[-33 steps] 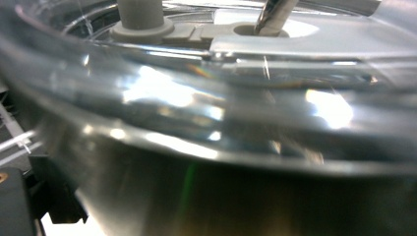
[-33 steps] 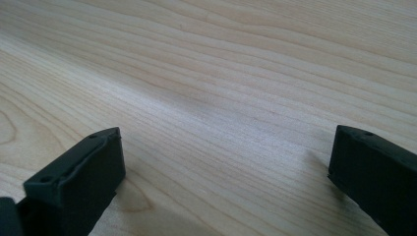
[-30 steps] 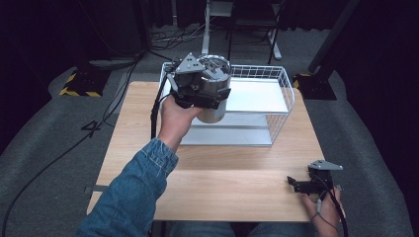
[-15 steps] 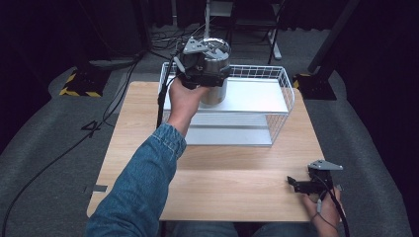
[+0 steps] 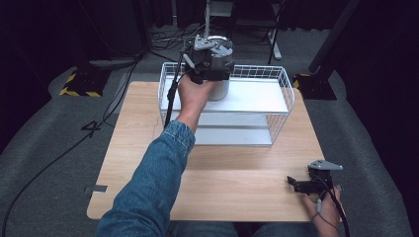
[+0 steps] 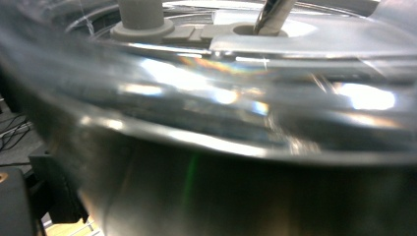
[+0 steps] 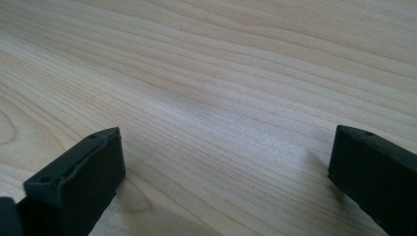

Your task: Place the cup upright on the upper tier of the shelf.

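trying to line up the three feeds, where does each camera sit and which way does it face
High view: above the person's side, looking forward and down on the table, wire basket, both forearms and grippers.
Left gripper view: rides the left gripper, pressed close against the metal pot.
Right gripper view: rides the right gripper, facing bare tabletop between its wide-apart jaws.
Shared: the pot shows in the high and left gripper views.

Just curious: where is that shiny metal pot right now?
In the high view, the pot is at the far left of the white wire basket, by the left gripper.
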Available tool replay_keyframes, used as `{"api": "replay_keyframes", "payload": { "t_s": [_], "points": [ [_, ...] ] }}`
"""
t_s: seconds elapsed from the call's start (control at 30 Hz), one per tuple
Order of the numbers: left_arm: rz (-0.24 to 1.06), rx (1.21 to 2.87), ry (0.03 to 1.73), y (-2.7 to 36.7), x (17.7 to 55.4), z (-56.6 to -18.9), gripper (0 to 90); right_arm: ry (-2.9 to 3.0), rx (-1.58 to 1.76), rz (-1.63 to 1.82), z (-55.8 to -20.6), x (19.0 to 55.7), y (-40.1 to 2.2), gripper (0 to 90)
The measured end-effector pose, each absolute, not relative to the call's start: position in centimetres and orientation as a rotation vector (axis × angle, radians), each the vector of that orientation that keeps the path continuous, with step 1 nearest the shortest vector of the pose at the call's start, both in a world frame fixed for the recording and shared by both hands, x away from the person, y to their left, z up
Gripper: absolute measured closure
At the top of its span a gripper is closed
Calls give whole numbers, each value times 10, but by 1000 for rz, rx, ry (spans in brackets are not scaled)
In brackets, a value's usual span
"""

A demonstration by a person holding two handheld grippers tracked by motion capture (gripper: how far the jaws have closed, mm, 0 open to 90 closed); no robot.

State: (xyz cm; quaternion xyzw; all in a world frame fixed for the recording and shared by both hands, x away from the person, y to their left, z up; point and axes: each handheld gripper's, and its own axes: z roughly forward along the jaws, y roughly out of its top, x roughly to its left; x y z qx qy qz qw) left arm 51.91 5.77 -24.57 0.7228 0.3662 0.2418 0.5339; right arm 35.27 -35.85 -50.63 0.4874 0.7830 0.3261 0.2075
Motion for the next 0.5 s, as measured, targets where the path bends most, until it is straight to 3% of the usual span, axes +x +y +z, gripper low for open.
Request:
{"api": "replay_keyframes", "payload": {
  "t_s": [0.5],
  "points": [
    [567,1733,908,50,524,-254,34,2180,1356,908,-506,353,-359,5]
  ]
}}
